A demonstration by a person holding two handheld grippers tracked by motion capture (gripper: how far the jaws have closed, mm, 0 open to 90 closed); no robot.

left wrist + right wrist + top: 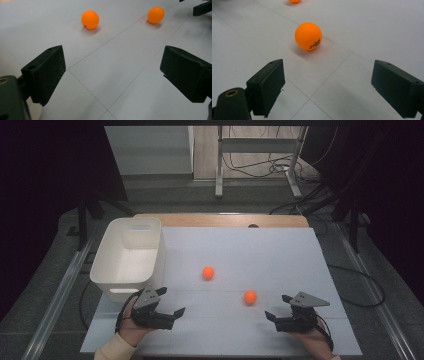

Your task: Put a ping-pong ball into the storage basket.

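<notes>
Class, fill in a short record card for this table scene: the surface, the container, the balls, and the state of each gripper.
surface: white table top
container: white plastic bin, at the left edge, nothing seen inside
balls: two orange table-tennis balls, far ball, near ball
left gripper: open, holds nothing
right gripper: open, near ball just ahead of it
printing: dark logo on the near ball

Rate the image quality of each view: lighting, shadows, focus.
High view: the white table sheet is evenly lit, the surroundings fall into darkness, and the picture is soft. Left gripper view: two round orange plastic balls are fairly sharp with faint shadows; its open left claw is slightly blurred. Right gripper view: the nearer ball's printed logo is visible, with a soft shadow towards the camera.
</notes>
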